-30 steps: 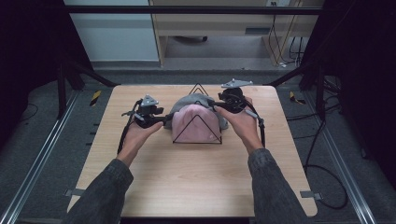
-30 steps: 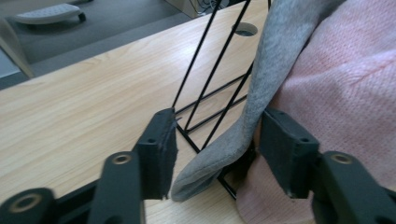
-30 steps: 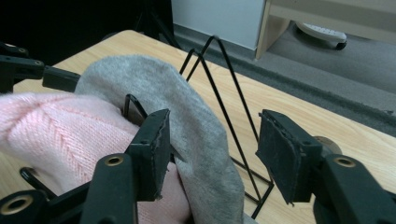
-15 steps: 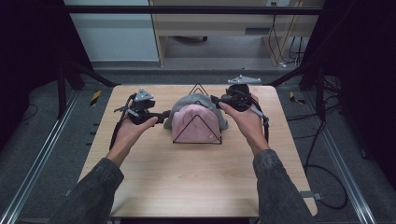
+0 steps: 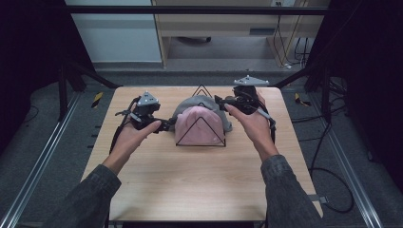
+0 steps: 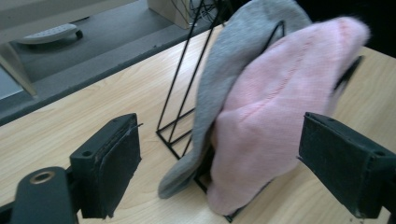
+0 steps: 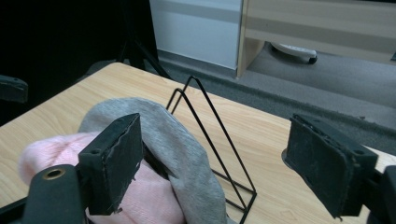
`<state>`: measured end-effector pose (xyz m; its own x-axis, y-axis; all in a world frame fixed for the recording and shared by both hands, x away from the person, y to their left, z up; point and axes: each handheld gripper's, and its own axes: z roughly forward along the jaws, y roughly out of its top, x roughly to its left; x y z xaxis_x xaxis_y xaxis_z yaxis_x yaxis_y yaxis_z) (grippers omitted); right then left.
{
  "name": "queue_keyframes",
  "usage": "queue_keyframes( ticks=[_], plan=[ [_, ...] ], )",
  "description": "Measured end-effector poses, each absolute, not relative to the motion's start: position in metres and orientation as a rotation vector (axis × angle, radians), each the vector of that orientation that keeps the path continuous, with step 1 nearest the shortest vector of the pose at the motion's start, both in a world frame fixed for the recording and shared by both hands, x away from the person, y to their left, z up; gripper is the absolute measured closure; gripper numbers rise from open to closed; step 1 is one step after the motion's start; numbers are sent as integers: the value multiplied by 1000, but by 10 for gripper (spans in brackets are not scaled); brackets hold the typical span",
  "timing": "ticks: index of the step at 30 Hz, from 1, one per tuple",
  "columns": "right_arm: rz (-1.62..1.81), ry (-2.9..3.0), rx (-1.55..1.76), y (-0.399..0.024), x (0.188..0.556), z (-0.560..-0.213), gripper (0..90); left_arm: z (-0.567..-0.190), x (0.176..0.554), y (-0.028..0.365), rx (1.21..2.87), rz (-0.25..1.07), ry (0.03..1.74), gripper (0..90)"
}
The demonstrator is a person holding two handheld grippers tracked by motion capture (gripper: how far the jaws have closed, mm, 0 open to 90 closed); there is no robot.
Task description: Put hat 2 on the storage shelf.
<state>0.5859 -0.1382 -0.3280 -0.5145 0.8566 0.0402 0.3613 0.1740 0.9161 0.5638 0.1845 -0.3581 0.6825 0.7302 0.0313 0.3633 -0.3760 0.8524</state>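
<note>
High view: no brand, label or writing can be read anywhere. A black wire rack (image 5: 201, 118) of triangular frames stands mid-table (image 5: 190, 190), with a pink cloth (image 5: 199, 124) draped over its near frames and a grey cloth (image 5: 190, 103) over the next, just behind. The left gripper (image 5: 166, 125) sits just beside the rack's left side and the right gripper (image 5: 219, 100) just beside its right. Each has just been opening its jaws, which now stand wide and hold nothing.

In the left gripper view the pink cloth (image 6: 275, 116) and grey cloth (image 6: 219, 93) hang between and beyond the pads, untouched, and their lower edges hide the rack's (image 6: 180, 93) base. The pink cloth is blurred there.

In the right gripper view the left pad covers part of the grey cloth (image 7: 187, 154), and the pink cloth (image 7: 149, 196) is cut off at the bottom edge. The bare far frames of the rack (image 7: 219, 140) show clearly.
</note>
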Motion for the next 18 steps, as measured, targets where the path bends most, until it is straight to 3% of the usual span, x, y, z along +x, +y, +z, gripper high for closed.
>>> queue_keyframes(
  ticks=[18],
  plan=[
    [1255, 2049, 1017, -143, 539, -320, 110, -360, 514, 187, 2115, 471, 764, 75]
  ],
)
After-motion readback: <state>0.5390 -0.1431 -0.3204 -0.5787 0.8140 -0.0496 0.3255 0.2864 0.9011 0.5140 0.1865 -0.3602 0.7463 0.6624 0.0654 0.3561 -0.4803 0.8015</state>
